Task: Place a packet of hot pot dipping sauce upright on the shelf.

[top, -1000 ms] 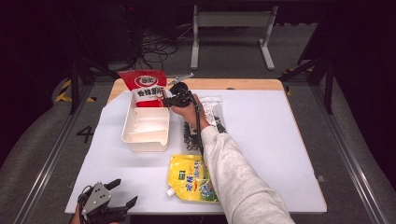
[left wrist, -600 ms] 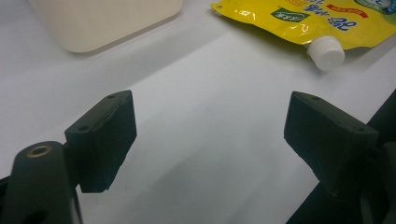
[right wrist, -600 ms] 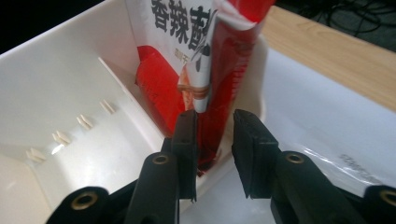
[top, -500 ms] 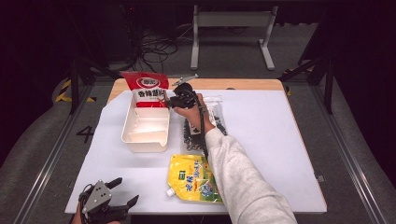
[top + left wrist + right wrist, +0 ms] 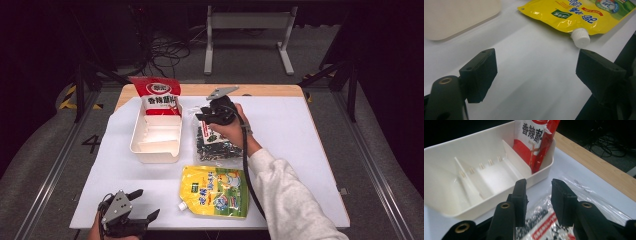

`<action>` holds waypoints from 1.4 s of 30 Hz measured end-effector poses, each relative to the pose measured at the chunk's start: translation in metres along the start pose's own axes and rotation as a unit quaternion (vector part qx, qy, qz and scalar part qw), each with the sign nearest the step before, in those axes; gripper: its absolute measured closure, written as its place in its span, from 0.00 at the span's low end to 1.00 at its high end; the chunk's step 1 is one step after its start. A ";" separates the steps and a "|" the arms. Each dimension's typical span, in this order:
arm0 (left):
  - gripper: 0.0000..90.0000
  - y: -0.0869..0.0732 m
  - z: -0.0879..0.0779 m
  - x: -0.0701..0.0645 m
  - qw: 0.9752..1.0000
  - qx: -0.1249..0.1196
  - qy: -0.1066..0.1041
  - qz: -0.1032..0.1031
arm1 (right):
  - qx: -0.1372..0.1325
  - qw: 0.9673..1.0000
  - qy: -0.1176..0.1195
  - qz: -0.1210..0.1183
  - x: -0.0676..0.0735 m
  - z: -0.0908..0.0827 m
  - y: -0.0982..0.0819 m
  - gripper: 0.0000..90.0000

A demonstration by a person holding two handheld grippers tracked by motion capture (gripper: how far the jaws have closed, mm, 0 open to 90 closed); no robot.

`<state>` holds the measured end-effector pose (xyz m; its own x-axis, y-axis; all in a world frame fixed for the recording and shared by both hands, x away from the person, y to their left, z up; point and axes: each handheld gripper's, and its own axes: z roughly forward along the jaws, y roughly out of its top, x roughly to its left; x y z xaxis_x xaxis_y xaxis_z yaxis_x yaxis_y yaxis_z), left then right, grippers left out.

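Moving back from the far end of the cream plastic divided bin [image 5: 155,137], the right gripper [image 5: 211,116] now hovers over the top edge of the clear plastic bag of dark contents [image 5: 216,142]; its jaws have just been opening and stand a little apart with nothing between them. That bag lies at the bin's 3 o'clock, just beside it. A red foil snack pouch [image 5: 159,97] stands in the bin's 12 o'clock compartment. At the bag's 6 o'clock lies a yellow spouted pouch with a white cap [image 5: 217,191]. On the white table [image 5: 300,150], at 7 o'clock, the left gripper [image 5: 137,206] holds its jaws spread wide, empty.
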<state>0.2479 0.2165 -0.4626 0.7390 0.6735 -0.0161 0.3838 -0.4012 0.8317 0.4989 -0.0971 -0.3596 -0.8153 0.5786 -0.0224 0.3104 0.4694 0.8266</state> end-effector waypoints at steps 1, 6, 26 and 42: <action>0.20 0.002 0.001 -0.001 1.000 0.001 0.002 0.004 | -0.003 1.000 0.001 -0.001 0.000 -0.007 -0.004 0.69; 0.21 0.006 0.009 -0.004 1.000 0.004 -0.002 0.010 | -0.031 1.000 -0.004 0.000 -0.004 -0.041 -0.032 0.68; 0.20 0.020 0.035 -0.010 0.999 0.022 -0.033 0.032 | 0.017 0.998 -0.007 0.058 -0.018 -0.092 -0.142 0.56; 0.21 0.021 0.037 -0.012 0.998 0.025 -0.037 0.040 | 0.043 0.999 -0.007 0.027 0.000 -0.101 -0.166 0.62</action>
<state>0.2671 0.1773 -0.4653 0.8064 0.5914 0.0073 0.3476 -0.4838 0.8032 0.3982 -0.2423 -0.4402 -0.7895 0.6136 0.0132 0.3951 0.4917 0.7760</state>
